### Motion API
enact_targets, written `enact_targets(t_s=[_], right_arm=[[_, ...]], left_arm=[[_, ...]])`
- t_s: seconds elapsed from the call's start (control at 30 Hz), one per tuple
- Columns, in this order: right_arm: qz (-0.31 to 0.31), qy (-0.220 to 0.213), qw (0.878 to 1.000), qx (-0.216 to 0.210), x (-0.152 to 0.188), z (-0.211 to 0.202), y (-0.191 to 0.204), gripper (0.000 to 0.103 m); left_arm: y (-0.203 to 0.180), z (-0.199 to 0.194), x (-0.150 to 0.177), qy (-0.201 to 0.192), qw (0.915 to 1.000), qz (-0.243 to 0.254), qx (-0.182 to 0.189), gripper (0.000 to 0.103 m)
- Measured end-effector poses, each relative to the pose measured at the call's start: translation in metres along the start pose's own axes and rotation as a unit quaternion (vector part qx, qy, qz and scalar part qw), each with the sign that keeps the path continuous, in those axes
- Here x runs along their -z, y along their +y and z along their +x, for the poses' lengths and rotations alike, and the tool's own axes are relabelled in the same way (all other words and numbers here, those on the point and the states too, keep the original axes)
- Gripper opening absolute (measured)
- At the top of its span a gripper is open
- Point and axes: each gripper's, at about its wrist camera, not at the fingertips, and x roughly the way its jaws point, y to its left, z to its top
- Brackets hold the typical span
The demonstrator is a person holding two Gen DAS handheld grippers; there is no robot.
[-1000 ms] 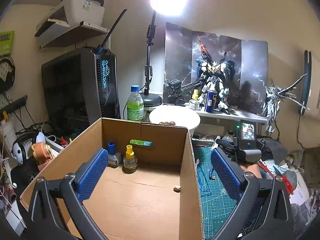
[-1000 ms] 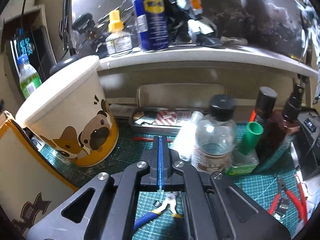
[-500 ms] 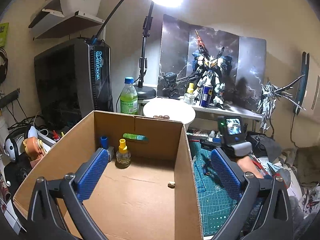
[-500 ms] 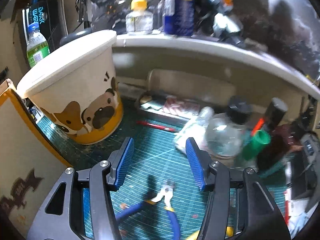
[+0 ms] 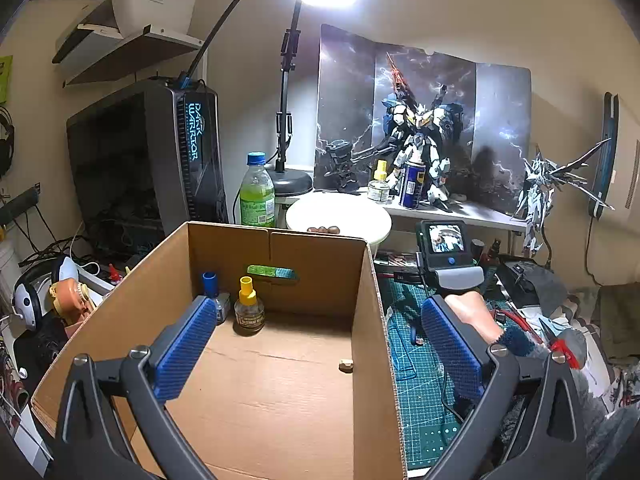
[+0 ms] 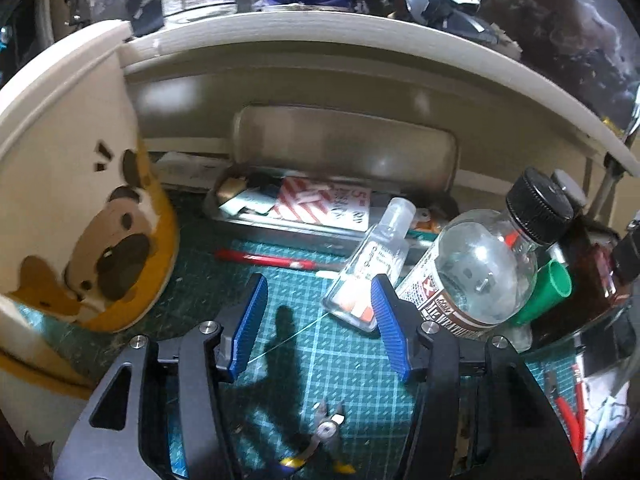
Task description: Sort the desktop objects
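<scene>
**Two bottles boxed, more waiting on the mat**

Two small bottles, blue-capped (image 5: 211, 294) and yellow-capped (image 5: 249, 307), stand in the cardboard box (image 5: 362, 320). The left gripper (image 5: 316, 354) hangs spread and empty above. The right gripper (image 6: 318, 322) gapes near a clear flat bottle (image 6: 366, 266) on the cutting mat (image 6: 344, 364).

Brown cardboard box (image 5: 280, 380); green gridded cutting mat (image 6: 340, 368); cream tub (image 6: 76, 208) (tan pug print, yellow base); blue ribbed finger pads (image 6: 248, 320); red pen (image 6: 272, 259).
</scene>
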Motion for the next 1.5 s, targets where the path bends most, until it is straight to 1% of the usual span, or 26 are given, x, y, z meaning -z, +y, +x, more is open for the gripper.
enact_targets(t_s=[0.03, 0.1, 0.17, 0.23, 0.27, 0.3, 0.33, 0.4, 0.5, 0.57, 0.63, 0.67, 0.7, 0.77, 0.87, 0.93, 1.03, 1.07, 1.13, 1.17, 1.2, 1.23, 1.3, 1.37, 1.43, 1.5], right_arm=[[-0.002, 0.001, 1.000, 0.006, -0.002, 0.001, 0.001, 0.056], [-0.011, 0.006, 1.000, 0.011, -0.004, 0.005, 0.005, 0.068], [-0.019, 0.003, 1.000, 0.007, -0.002, 0.005, 0.009, 0.070], [-0.025, 0.001, 1.000, -0.013, 0.001, 0.000, 0.011, 0.070], [-0.027, 0.000, 0.999, -0.024, 0.003, -0.002, 0.012, 0.066], [-0.030, 0.000, 0.999, -0.036, 0.005, -0.006, 0.013, 0.057], [-0.034, 0.002, 0.998, -0.049, 0.007, -0.010, 0.013, 0.055], [-0.043, -0.007, 0.996, -0.080, 0.013, -0.027, 0.013, 0.056], [-0.058, -0.042, 0.992, -0.103, 0.028, -0.064, 0.002, 0.059], [-0.065, -0.060, 0.989, -0.120, 0.043, -0.092, -0.013, 0.060], [-0.071, -0.076, 0.986, -0.134, 0.063, -0.121, -0.032, 0.064], [-0.073, -0.085, 0.985, -0.132, 0.076, -0.135, -0.042, 0.068], [-0.074, -0.096, 0.984, -0.128, 0.087, -0.146, -0.051, 0.069], [-0.072, -0.116, 0.984, -0.118, 0.109, -0.169, -0.076, 0.069], [-0.062, -0.138, 0.984, -0.090, 0.140, -0.196, -0.117, 0.069], [-0.048, -0.142, 0.986, -0.073, 0.159, -0.206, -0.144, 0.069], [-0.028, -0.143, 0.987, -0.068, 0.179, -0.217, -0.178, 0.069], [-0.023, -0.144, 0.987, -0.072, 0.183, -0.217, -0.184, 0.069], [-0.014, -0.146, 0.986, -0.083, 0.192, -0.221, -0.194, 0.070], [-0.011, -0.148, 0.985, -0.088, 0.196, -0.223, -0.199, 0.070], [-0.009, -0.152, 0.984, -0.092, 0.199, -0.226, -0.203, 0.070], [-0.008, -0.158, 0.983, -0.096, 0.202, -0.230, -0.206, 0.070], [-0.005, -0.166, 0.980, -0.107, 0.204, -0.236, -0.210, 0.070], [-0.003, -0.176, 0.976, -0.124, 0.206, -0.242, -0.211, 0.070], [-0.004, -0.187, 0.972, -0.145, 0.208, -0.248, -0.211, 0.070], [-0.006, -0.194, 0.968, -0.159, 0.211, -0.252, -0.212, 0.070]], left_arm=[[0.000, 0.000, 0.000, 0.001, 1.0000, 0.001, 0.000, 0.103], [-0.001, 0.001, 0.000, 0.002, 1.0000, 0.004, 0.000, 0.103], [-0.002, 0.001, 0.000, 0.001, 1.0000, 0.005, -0.002, 0.103], [-0.003, 0.000, -0.001, -0.001, 1.0000, 0.003, -0.005, 0.103], [-0.003, -0.001, -0.001, -0.003, 1.0000, 0.003, -0.006, 0.103], [-0.005, -0.003, -0.001, -0.007, 1.0000, 0.004, -0.004, 0.103], [-0.008, -0.005, -0.001, -0.012, 0.9999, 0.005, 0.000, 0.103], [-0.020, -0.014, -0.001, -0.026, 0.9993, 0.018, 0.020, 0.103], [-0.049, -0.029, 0.002, -0.049, 0.9959, 0.048, 0.059, 0.103], [-0.078, -0.037, 0.009, -0.065, 0.9908, 0.066, 0.098, 0.103], [-0.105, -0.040, 0.017, -0.082, 0.9844, 0.077, 0.136, 0.103], [-0.113, -0.035, 0.021, -0.087, 0.9835, 0.069, 0.143, 0.103], [-0.120, -0.030, 0.024, -0.092, 0.9828, 0.061, 0.148, 0.103], [-0.127, -0.006, 0.028, -0.096, 0.9856, 0.028, 0.136, 0.103], [-0.136, 0.045, 0.032, -0.090, 0.9909, 0.004, 0.101, 0.103], [-0.150, 0.083, 0.035, -0.077, 0.9935, 0.027, 0.080, 0.103], [-0.171, 0.140, 0.050, -0.080, 0.9916, 0.081, 0.061, 0.103], [-0.178, 0.161, 0.055, -0.066, 0.9897, 0.104, 0.073, 0.103], [-0.183, 0.202, 0.059, -0.008, 0.9912, 0.102, 0.084, 0.103], [-0.181, 0.224, 0.055, 0.039, 0.9905, 0.090, 0.096, 0.098], [-0.174, 0.240, 0.050, 0.060, 0.9905, 0.060, 0.108, 0.093], [-0.166, 0.255, 0.046, 0.079, 0.9892, 0.032, 0.119, 0.093], [-0.154, 0.274, 0.040, 0.094, 0.9883, 0.002, 0.120, 0.093], [-0.150, 0.294, 0.038, 0.124, 0.9852, 0.006, 0.118, 0.093], [-0.150, 0.314, 0.036, 0.153, 0.9819, 0.022, 0.109, 0.093], [-0.157, 0.324, 0.035, 0.163, 0.9796, 0.053, 0.105, 0.093]])
